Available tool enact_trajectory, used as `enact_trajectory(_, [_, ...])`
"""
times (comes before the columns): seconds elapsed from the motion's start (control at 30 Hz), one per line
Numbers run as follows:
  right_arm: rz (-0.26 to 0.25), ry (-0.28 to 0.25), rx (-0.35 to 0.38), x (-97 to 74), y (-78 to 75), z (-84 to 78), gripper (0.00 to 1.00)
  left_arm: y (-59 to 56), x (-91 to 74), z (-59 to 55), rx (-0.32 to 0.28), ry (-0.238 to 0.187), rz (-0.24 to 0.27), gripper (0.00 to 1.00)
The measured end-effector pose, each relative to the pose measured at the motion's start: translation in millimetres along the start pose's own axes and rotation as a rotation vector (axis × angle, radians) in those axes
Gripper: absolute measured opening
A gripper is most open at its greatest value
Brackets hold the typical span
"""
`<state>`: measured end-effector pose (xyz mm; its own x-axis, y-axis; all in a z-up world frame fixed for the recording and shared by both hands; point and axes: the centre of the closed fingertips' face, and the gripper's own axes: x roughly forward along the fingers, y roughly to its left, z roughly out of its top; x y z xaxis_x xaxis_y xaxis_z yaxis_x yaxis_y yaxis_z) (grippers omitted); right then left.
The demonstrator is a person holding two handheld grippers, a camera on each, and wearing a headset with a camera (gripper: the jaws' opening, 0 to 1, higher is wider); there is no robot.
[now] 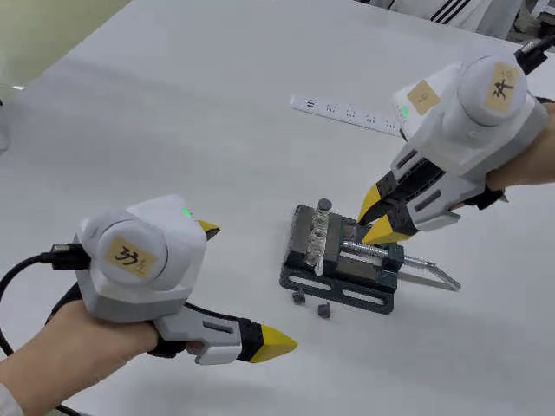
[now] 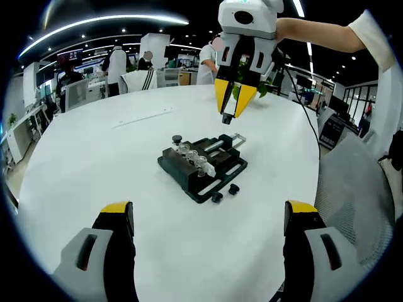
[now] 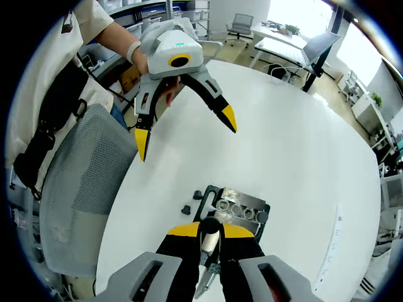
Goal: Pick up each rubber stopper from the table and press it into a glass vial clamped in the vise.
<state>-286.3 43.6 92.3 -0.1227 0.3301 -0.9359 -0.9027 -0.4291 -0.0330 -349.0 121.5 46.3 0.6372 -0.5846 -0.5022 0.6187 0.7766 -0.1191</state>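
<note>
Left gripper (image 1: 245, 286) nearest, jaws wide, empty. Two loose stoppers (image 1: 323, 309) on table, touching vise (image 1: 364, 290) front, closer to left gripper. Right gripper (image 1: 373, 222) jaws narrow, pinching stopper (image 3: 210, 225), just above and beside vial row (image 1: 317, 244). Row runs along vise clamp. Far-end vial (image 1: 324, 205) capped.

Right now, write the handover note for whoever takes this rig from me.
Left gripper: jaws open, empty, off to one side of the vise.
Right gripper: jaws shut on a held stopper, above the vise's screw end.
Vise clamps a row of vials. The far-end one has a fitted stopper; the others look open.
Two loose stoppers lie on the table by the vise base.
Left to do: press in the held one, then the two loose ones.
</note>
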Motion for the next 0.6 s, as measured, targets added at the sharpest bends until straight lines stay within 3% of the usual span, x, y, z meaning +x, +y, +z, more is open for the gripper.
enact_trajectory(0.1, [-0.002, 0.010, -0.028, 3.3, -12.4, 0.8, 0.06, 3.6, -1.1, 0.8, -0.007, -0.008, 0.008, 0.99])
enact_trajectory(0.2, [-0.019, 0.055, -0.095, 7.8, -23.8, -1.7, 0.06, 4.2, -1.8, 3.2, -0.013, -0.013, 0.013, 0.98])
enact_trajectory(0.4, [-0.021, 0.093, -0.160, 21.5, -36.5, -1.8, 0.06, 8.0, -1.8, 2.2, -0.026, -0.012, 0.020, 0.97])
enact_trajectory(0.6, [-0.005, 0.116, -0.179, 35.8, -42.4, -6.8, 0.05, 9.4, -0.6, -1.3, -0.039, -0.007, 0.023, 0.97])
